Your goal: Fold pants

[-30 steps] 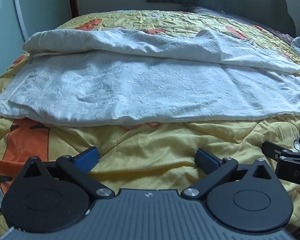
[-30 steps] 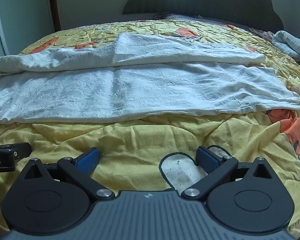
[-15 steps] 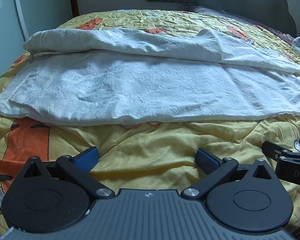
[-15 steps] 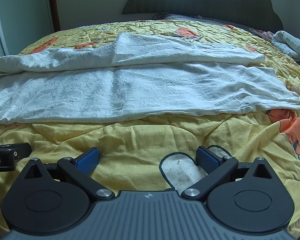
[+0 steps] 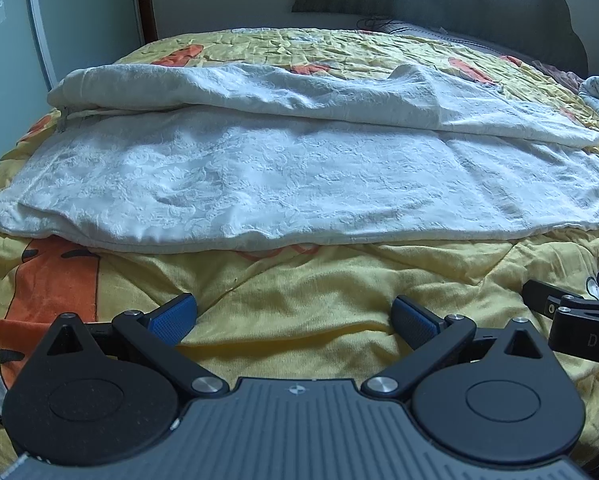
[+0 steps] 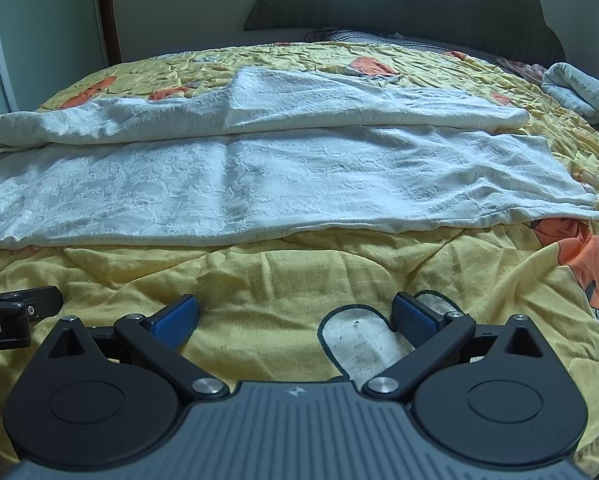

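Note:
White textured pants (image 5: 283, 176) lie spread sideways across the yellow bedspread (image 5: 299, 280), one leg nearer me and the other leg bunched behind it. They also show in the right wrist view (image 6: 259, 184). My left gripper (image 5: 293, 318) is open and empty, low over the bedspread in front of the pants' near edge. My right gripper (image 6: 295, 318) is open and empty, also short of the near edge. Each gripper shows at the edge of the other's view.
The bedspread has orange cartoon patches (image 5: 47, 280) and a white patch (image 6: 363, 340). A folded pale cloth (image 6: 579, 92) lies at the far right. A dark headboard (image 6: 399, 4) stands behind, and a wall with a door frame (image 5: 39, 32) on the left.

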Action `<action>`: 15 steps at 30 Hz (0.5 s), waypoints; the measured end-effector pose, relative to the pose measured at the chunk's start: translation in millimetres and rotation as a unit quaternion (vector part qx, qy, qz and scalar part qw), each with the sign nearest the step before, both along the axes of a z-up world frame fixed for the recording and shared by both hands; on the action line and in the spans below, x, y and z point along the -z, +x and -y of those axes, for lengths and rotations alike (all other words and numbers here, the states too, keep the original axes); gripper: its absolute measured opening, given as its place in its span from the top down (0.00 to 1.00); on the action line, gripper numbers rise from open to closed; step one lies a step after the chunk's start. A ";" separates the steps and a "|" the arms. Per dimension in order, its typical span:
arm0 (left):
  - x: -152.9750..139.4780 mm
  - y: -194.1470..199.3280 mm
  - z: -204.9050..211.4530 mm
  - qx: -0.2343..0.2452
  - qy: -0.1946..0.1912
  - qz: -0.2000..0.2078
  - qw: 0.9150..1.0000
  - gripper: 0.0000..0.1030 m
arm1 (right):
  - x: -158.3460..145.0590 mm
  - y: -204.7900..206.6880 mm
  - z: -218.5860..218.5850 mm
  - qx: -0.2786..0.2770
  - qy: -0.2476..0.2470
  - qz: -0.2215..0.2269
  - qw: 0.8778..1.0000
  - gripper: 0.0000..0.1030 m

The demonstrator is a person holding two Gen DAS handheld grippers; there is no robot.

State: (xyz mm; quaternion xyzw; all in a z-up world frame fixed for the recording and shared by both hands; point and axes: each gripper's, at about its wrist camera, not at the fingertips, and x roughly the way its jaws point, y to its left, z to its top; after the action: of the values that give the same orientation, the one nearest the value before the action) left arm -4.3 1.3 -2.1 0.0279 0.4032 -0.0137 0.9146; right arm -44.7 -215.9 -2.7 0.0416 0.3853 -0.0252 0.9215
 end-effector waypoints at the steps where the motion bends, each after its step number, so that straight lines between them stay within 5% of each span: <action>1: 0.1 -0.3 0.1 0.000 0.000 0.001 1.000 0.00 | 0.2 -0.1 -0.1 0.000 0.000 0.000 1.000 0.00; 15: -0.2 -1.1 0.0 0.001 0.000 0.002 1.000 0.00 | 0.0 -0.1 0.1 0.000 0.000 0.002 1.000 0.00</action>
State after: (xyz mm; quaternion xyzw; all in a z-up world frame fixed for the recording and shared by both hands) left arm -5.3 1.3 -1.8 0.0283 0.4015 -0.0144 0.9153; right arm -44.8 -216.0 -2.8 0.0415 0.3836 -0.0253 0.9222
